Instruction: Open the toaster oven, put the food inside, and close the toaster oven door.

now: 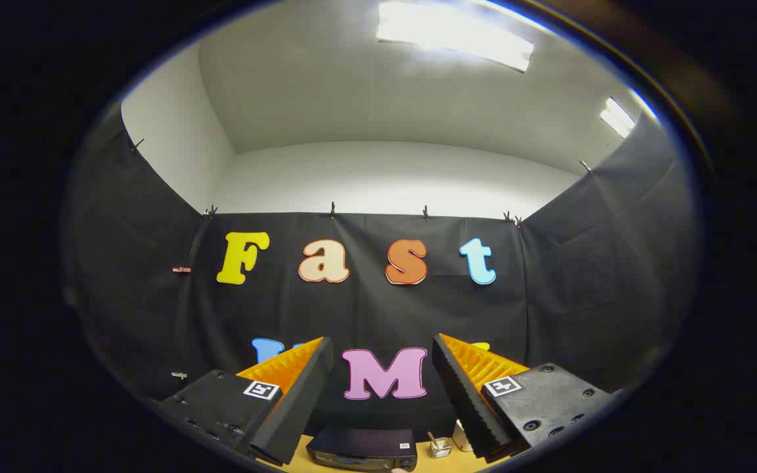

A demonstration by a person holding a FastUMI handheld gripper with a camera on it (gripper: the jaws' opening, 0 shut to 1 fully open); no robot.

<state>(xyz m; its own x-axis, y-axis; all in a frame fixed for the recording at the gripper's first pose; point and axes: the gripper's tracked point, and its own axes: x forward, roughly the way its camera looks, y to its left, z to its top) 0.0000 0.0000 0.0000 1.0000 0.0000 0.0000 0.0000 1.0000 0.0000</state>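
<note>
The low, black, box-shaped toaster oven (361,450) sits on the light wooden surface (426,462), far below and beyond the gripper (382,368), and appears in the gap between its two fingers; whether its door is open or closed cannot be told at this size. Just to the right of the oven stands a small clear glass container (439,447) with a thin stick-like item leaning in it, and immediately beside that a pale upright object (461,437) is partly hidden behind the right finger; neither can be identified further. A small pale shape at the oven's lower front edge (403,470) is too small to identify. The jaws stand wide apart and hold nothing: the left finger (294,401) and right finger (467,401) are black wedges with ribbed inner faces and orange outer panels, each mounted on a black block carrying a small square black-and-white marker (261,389). The fingers point upward and forward at the black cloth wall (589,276), which is clipped along its upper edge. Above the cloth rise a white room wall (385,174) and a white ceiling (326,79) bearing a large rectangular light panel (454,36) and a smaller light panel (617,118) to its right.
</note>
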